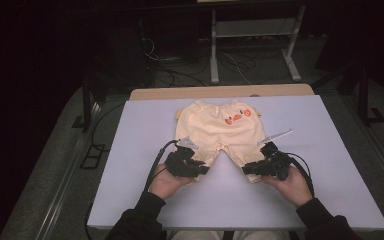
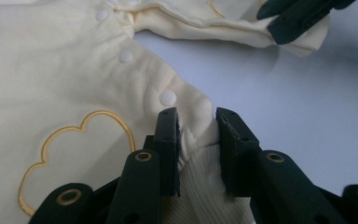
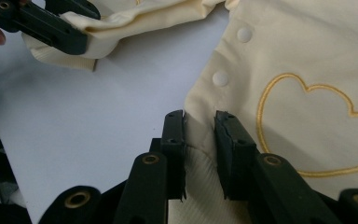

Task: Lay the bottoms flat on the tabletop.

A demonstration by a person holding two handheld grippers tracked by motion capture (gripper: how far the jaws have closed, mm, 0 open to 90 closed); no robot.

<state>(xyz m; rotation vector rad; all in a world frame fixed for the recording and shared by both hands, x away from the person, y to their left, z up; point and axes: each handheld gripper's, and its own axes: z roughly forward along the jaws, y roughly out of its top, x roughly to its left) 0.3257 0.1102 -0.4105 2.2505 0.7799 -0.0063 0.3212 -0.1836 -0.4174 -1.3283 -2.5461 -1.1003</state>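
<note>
A pair of pale yellow baby pants (image 1: 215,130) lies flat on the white table top (image 1: 130,150), waistband at the far side, an orange patch near the waist. My left gripper (image 1: 196,164) is shut on the ribbed cuff of the left leg; in the left gripper view the cuff is pinched between the jaws of the left gripper (image 2: 196,119), beside a row of snaps (image 2: 168,97) and an embroidered cloud outline (image 2: 74,154). My right gripper (image 1: 254,170) is shut on the other leg's cuff, with that cuff held in the right gripper (image 3: 199,122) near a stitched heart (image 3: 317,126).
A wooden strip (image 1: 220,92) runs along the table's far edge. Behind it stand metal frame legs (image 1: 214,45) and loose cables on the floor. The table's front edge lies just past the person's sleeves (image 1: 145,215).
</note>
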